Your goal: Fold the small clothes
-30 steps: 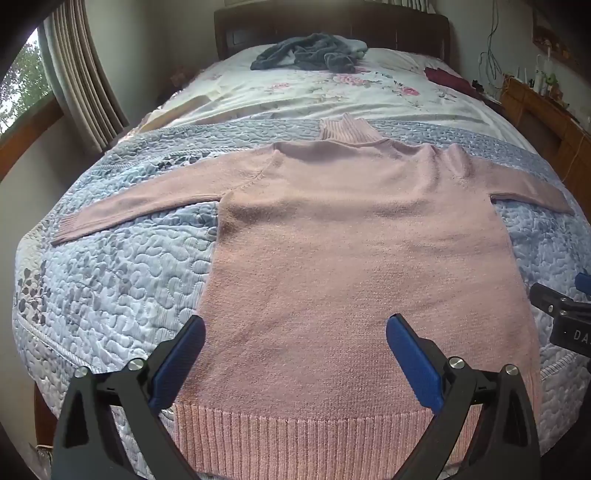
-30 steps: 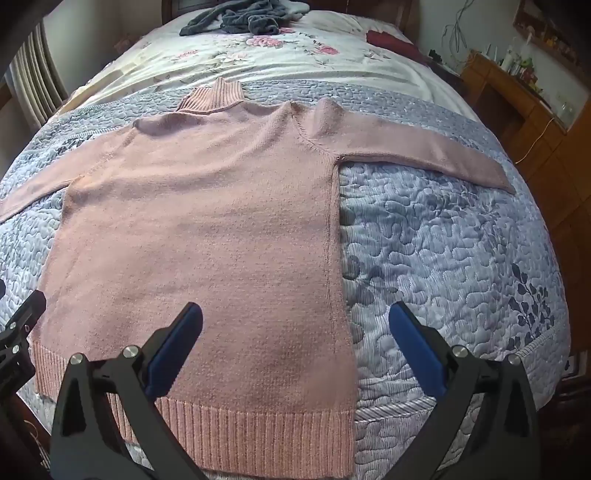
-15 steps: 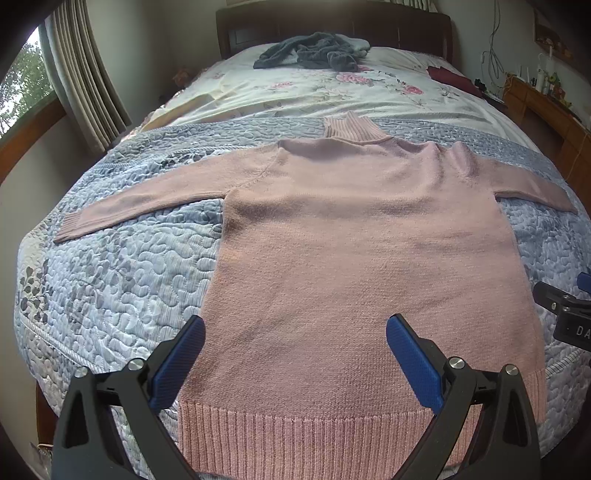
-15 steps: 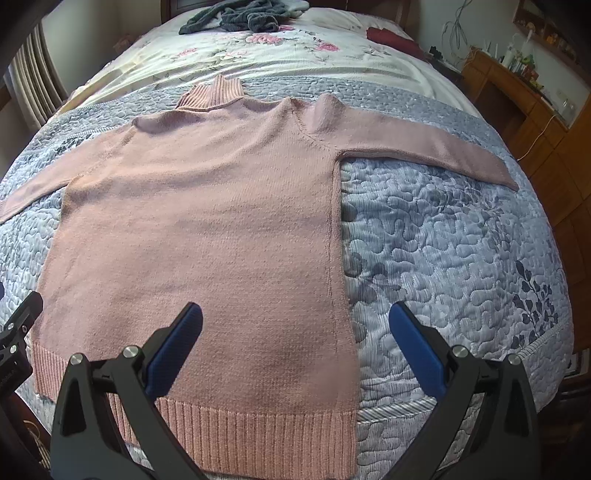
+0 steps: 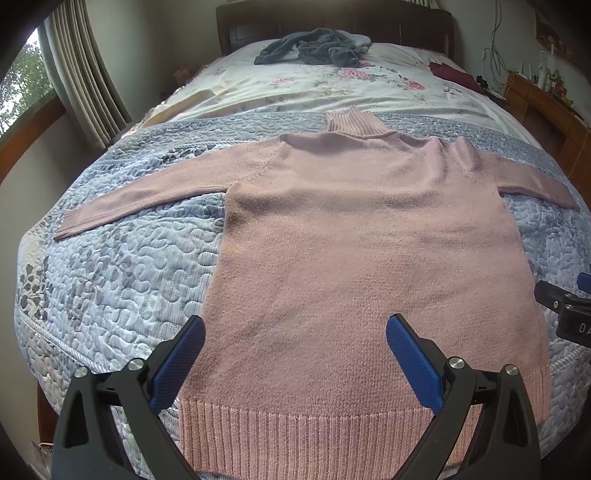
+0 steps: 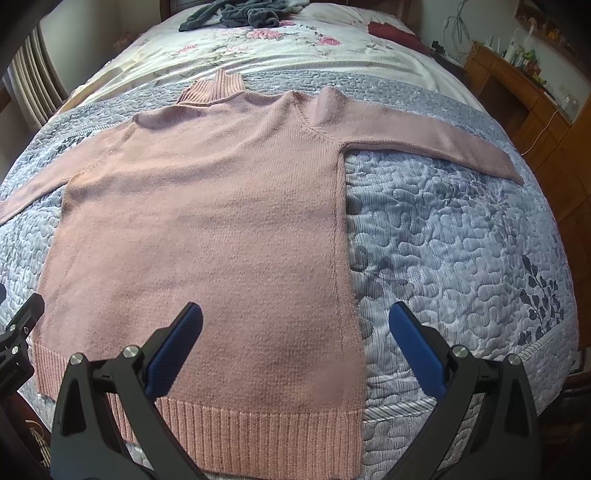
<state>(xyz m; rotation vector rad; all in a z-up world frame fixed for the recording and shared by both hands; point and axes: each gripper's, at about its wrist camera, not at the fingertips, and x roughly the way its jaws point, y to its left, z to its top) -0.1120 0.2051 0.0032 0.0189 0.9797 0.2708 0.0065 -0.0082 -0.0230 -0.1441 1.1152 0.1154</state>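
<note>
pink sweater [image 5: 369, 266] centre frame: matt knit cloth, fine fuzzy nap, w/ chunky ribbing at bottom hem & collar. blue-grey quilt [image 5: 122, 280] under it: stitched cloth, puffy pebbled texture, slight sheen. floral sheet [image 5: 314, 88] upper frame: smooth thin cloth. dark grey garment [image 5: 314, 50] at top: thick fluffy cloth. headboard [image 5: 332, 22] top & side cabinet [image 6: 517, 96] upper right: dark/brown wood, semi-gloss. curtain [image 5: 85, 74] upper left: pleated cloth. left gripper [image 5: 295, 354] & right gripper [image 6: 295, 343]: matt black plastic arms, shiny metal bolts, blue finely ridged pads [image 5: 413, 362].
</note>
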